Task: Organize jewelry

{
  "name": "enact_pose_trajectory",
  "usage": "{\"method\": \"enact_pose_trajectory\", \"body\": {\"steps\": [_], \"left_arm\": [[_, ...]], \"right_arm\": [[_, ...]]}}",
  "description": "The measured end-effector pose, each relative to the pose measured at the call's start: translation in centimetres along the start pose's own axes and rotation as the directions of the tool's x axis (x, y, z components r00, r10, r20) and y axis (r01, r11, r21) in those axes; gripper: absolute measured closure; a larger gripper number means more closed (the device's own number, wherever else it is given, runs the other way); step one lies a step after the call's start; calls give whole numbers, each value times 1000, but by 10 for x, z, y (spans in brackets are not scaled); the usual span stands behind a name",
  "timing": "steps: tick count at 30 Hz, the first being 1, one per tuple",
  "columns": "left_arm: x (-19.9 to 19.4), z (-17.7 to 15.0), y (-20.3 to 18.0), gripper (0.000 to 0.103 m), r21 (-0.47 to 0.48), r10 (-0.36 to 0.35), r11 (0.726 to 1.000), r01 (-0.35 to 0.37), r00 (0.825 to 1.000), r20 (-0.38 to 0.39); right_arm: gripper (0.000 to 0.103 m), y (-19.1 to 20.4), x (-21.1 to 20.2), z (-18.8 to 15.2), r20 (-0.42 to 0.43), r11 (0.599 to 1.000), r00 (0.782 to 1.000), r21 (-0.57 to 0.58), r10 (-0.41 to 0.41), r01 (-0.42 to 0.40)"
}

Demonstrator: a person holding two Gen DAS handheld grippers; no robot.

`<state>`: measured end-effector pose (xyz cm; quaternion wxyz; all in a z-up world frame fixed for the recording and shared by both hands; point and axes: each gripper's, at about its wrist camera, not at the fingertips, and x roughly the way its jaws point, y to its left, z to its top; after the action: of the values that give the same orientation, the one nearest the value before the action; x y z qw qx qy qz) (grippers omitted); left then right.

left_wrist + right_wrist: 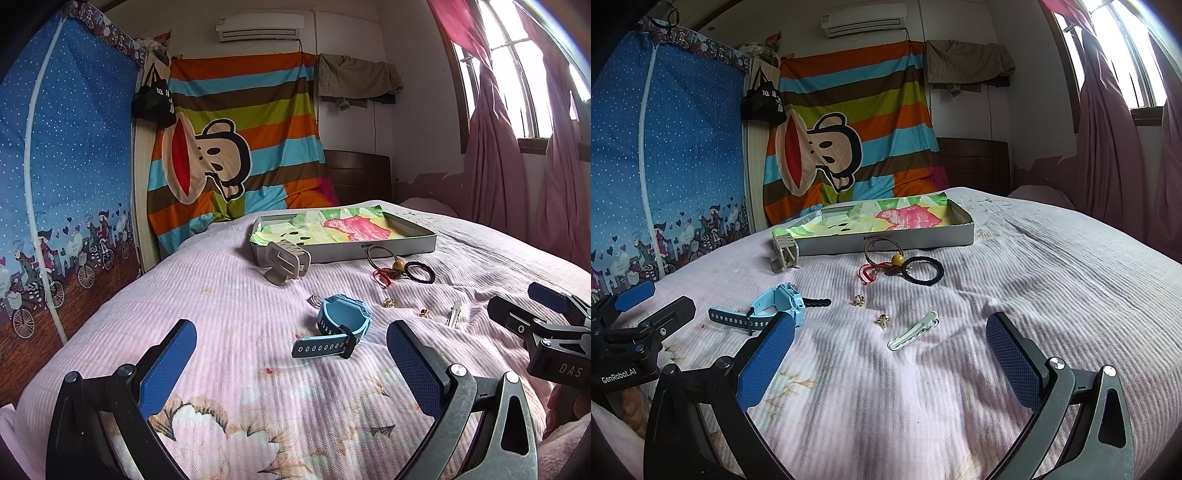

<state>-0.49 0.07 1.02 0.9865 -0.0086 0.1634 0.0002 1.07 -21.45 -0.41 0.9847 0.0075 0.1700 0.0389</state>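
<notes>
A flat grey box [391, 249] [923, 242] lined with bright paper lies on the bed. In front of it lie a beige claw clip [286, 262] [785, 251], hair ties with a yellow bead [399, 267] [905, 266], a blue watch [341, 323] [775, 308], two small gold earrings [388, 302] [882, 320], a ring [314, 300] and a silver hair clip [453, 314] [912, 334]. My left gripper [291, 362] is open, just short of the watch. My right gripper [890, 365] is open, just short of the silver clip. Both are empty.
The pink ribbed bedspread [1034, 295] covers the bed. A blue fabric wardrobe [66, 166] stands left, a striped monkey sheet [236, 147] hangs behind, and pink curtains [495, 147] cover the window at right.
</notes>
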Motion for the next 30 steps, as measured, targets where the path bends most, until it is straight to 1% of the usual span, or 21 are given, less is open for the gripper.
{"method": "enact_pose_trajectory", "body": {"steps": [30], "left_arm": [[-1, 0, -2, 0, 6, 2, 1000, -2, 1000, 6]], "right_arm": [[1, 0, 0, 1, 2, 1000, 1000, 1, 1, -1]]}}
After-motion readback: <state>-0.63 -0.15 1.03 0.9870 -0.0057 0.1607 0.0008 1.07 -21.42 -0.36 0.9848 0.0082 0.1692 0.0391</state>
